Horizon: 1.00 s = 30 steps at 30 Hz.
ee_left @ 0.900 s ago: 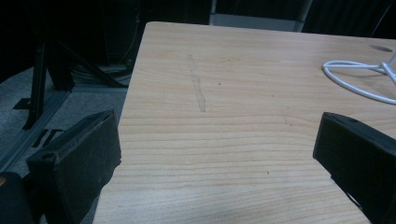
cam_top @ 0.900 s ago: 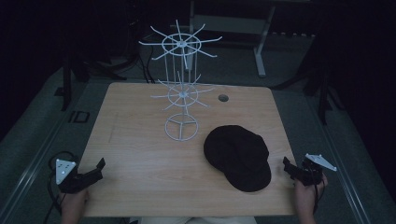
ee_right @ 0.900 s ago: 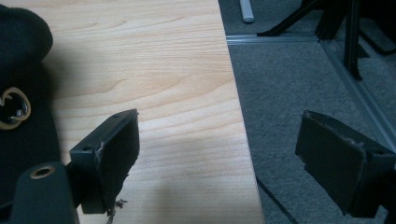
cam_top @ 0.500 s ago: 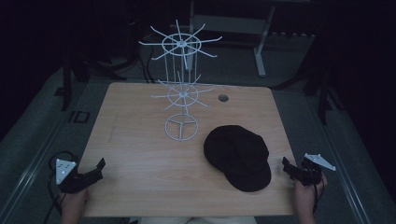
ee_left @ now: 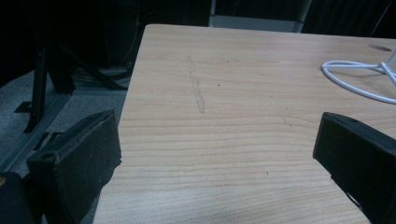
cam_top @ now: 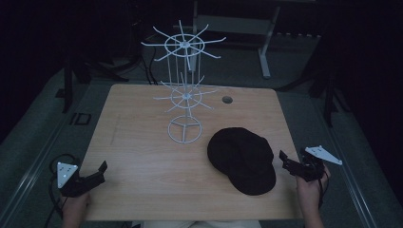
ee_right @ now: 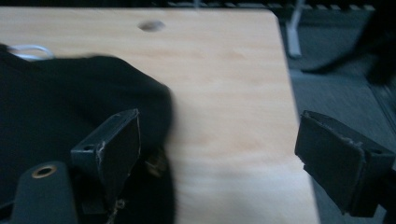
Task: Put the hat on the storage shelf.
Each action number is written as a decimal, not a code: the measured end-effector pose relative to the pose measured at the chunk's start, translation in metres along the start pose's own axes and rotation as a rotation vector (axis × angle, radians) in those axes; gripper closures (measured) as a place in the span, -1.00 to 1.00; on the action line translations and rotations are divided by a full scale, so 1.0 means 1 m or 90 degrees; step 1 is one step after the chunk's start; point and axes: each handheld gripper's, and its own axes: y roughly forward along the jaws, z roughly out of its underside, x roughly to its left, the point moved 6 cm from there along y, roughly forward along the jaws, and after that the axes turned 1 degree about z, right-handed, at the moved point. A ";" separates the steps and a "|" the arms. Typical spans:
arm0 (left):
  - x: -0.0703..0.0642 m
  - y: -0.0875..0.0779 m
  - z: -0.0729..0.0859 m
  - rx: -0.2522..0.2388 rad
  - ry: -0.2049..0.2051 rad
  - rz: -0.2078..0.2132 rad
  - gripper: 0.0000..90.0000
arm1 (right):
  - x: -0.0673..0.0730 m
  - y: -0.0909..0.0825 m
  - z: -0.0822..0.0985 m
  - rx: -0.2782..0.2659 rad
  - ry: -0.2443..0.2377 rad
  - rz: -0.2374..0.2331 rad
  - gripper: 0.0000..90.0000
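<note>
A black cap (cam_top: 242,159) lies flat on the wooden table (cam_top: 142,142), near the right edge and close to the person. Behind it, in the middle of the table, stands a white wire rack (cam_top: 185,90) with thin arms sticking out at two levels. The cap is not touching the rack's round base.

The right gripper (cam_top: 291,163) sits just beside the cap's right edge. Its jaws are spread wide, with nothing between them. In the right gripper view the cap (ee_right: 56,116) lies in front of the left jaw, and bare table shows in the gap.

The left gripper (cam_top: 97,172) hangs at the near left corner of the table, well apart from the cap. Its jaws are spread wide too, and hold nothing.

I think this is the start of picking up the cap. Next, the right gripper needs to slide its jaws over the cap's edge and pinch the cloth
</note>
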 end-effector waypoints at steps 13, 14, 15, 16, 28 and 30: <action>-0.001 -0.001 0.000 -0.011 0.011 -0.001 -0.97 | 0.059 0.006 -0.042 -0.019 -0.101 -0.091 -0.69; -0.002 -0.001 0.000 -0.012 0.012 -0.002 -0.97 | 0.064 0.008 -0.043 -0.014 -0.112 -0.094 -0.69; -0.002 -0.001 -0.001 -0.015 0.019 -0.006 -0.97 | 0.067 0.009 -0.044 -0.009 -0.116 -0.102 -0.69; -0.003 -0.001 -0.001 -0.018 0.023 -0.008 -0.97 | 0.072 0.011 -0.045 -0.005 -0.121 -0.114 -0.69; -0.003 -0.001 -0.001 -0.016 0.029 -0.004 -0.97 | 0.116 0.037 -0.048 0.067 -0.160 -0.184 -0.68; -0.003 -0.001 -0.001 -0.014 0.024 0.000 -0.97 | 0.124 0.044 -0.047 0.078 -0.163 -0.204 -0.68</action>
